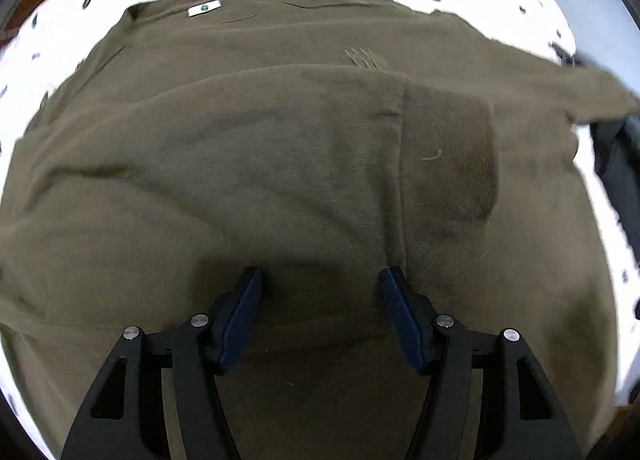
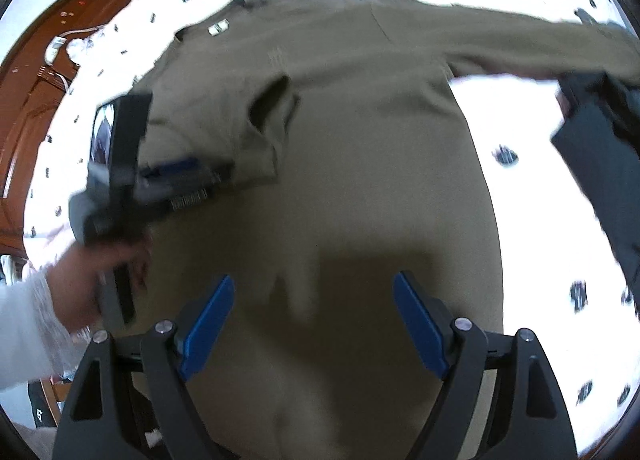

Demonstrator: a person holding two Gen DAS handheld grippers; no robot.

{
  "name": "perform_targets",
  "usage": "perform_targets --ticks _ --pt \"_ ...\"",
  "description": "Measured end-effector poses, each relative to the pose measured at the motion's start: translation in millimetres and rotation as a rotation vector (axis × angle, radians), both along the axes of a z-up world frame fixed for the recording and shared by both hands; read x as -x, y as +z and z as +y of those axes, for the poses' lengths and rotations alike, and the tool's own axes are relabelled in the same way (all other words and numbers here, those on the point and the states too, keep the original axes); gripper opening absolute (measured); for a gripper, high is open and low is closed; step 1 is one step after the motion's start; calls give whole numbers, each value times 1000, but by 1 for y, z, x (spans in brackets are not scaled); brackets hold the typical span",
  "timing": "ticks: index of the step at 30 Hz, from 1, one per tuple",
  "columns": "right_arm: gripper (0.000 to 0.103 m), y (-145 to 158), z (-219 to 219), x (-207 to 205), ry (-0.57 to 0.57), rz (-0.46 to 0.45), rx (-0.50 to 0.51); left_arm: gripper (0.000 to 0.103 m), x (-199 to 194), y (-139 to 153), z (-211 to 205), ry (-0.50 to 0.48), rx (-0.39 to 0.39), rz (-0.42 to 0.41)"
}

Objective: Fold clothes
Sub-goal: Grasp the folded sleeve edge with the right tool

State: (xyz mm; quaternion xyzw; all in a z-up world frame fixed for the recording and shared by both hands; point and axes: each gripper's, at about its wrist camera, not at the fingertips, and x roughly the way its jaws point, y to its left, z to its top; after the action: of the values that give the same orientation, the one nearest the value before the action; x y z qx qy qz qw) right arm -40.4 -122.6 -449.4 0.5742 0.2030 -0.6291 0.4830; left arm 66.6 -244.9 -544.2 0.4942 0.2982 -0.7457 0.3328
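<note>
- White bedsheet with small dark prints covers a bed, and wooden furniture sits off past its left edge.
- Olive sweater lies spread flat on the sheet, collar and white tag at the far end, hem toward the cameras.
- Left sleeve is already folded in over the chest, so my guess is we're mid-fold: one sleeve done, one to go.
- Left claw is right at the folded cuff, blurry in the right wrist view. In its own view the jaws stand apart with only flat cloth under them, nothing pinched, so it looks like it has let go.
- A hand in a white sleeve holds that tool.
- Right claw hovers over the lower body of the sweater, jaws wide apart, empty.
- Right sleeve is stretched out toward the right edge. Next move probably needs the right claw to reach its cuff, pinch it and bring it across the chest.
- Dark garment lies on the sheet just beside that cuff, maybe touching it, hard to tell. It could get grabbed along with the cuff, so aim carefully.
</note>
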Motion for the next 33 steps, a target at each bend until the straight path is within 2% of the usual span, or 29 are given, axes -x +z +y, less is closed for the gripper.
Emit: perform_targets --ticks 3,6,8,11,18,24,30,31,33 --pt "83 7 -25 0 49 20 66 57 -20 19 -3 1 16 40" --pt "70 10 -58 -6 126 22 139 57 -47 42 -7 18 56 65" --pt "58 9 -80 -10 173 16 179 57 -67 52 -18 37 79 68" --pt "53 0 -108 -14 207 -9 195 57 -99 61 -35 72 110 58" --pt "53 -33 -154 -8 189 -22 166 57 -151 56 -90 123 153 6" --pt "53 -39 -152 6 118 -21 147 57 -169 59 -118 131 182 -3" --pt "52 -56 -156 12 103 -90 120 57 -176 57 -132 140 181 -3" --pt "50 -59 -159 10 102 -104 114 57 -177 57 -133 141 179 -2" --pt "35 -65 -165 8 106 -133 103 57 -180 56 -136 142 175 -1"
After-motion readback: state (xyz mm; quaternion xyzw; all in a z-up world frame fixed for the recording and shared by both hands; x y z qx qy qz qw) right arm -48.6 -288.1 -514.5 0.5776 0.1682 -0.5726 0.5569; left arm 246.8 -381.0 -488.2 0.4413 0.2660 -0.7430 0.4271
